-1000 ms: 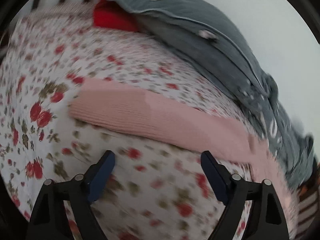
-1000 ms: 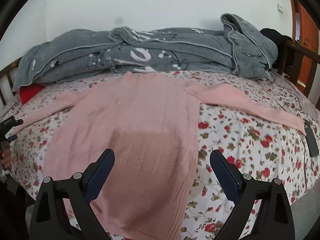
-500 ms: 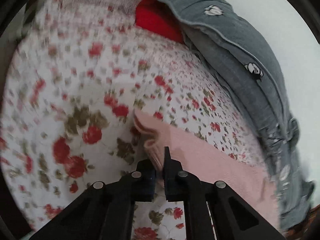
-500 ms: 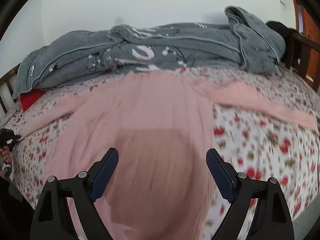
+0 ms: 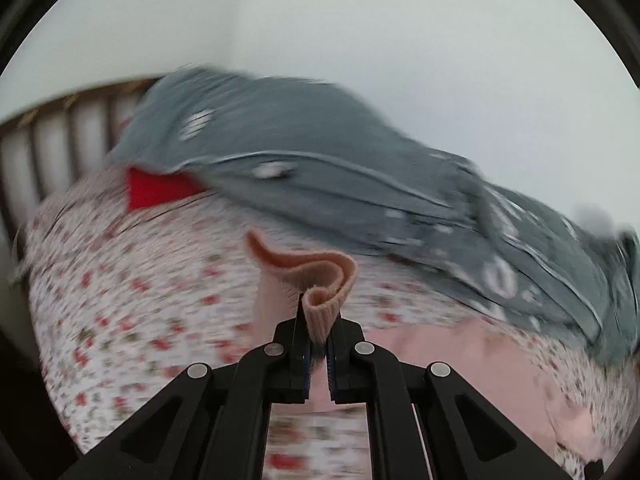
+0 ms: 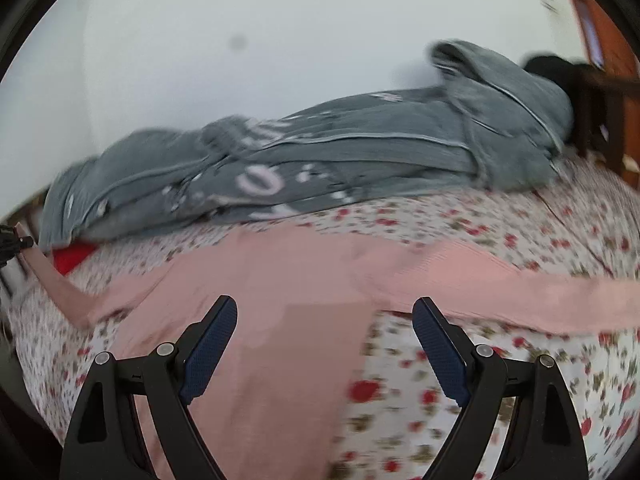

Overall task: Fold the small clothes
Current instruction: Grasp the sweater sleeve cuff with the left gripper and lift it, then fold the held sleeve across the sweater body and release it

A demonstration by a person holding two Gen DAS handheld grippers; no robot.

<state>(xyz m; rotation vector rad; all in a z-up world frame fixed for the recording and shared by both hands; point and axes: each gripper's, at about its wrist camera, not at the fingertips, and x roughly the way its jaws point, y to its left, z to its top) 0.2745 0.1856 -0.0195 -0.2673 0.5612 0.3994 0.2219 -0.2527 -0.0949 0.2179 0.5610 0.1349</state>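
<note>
Bed with floral sheet (image 6: 460, 220): pink sweater (image 6: 280, 300) spread flat, grey blanket (image 6: 360, 148) behind. Left hand-held gripper (image 5: 318, 320) clamped on sleeve cuff (image 5: 320, 280), lifted; right hand-held gripper (image 6: 324, 344) agape, empty, above sweater body. Risk: thin pinch may slip, dropping sleeve mid-fold.

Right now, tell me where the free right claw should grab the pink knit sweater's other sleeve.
Take the pink knit sweater's outstretched sleeve near its cuff end, coming from above with the open right claw across its width: it lies flat and narrow on the floral bedsheet.
</note>
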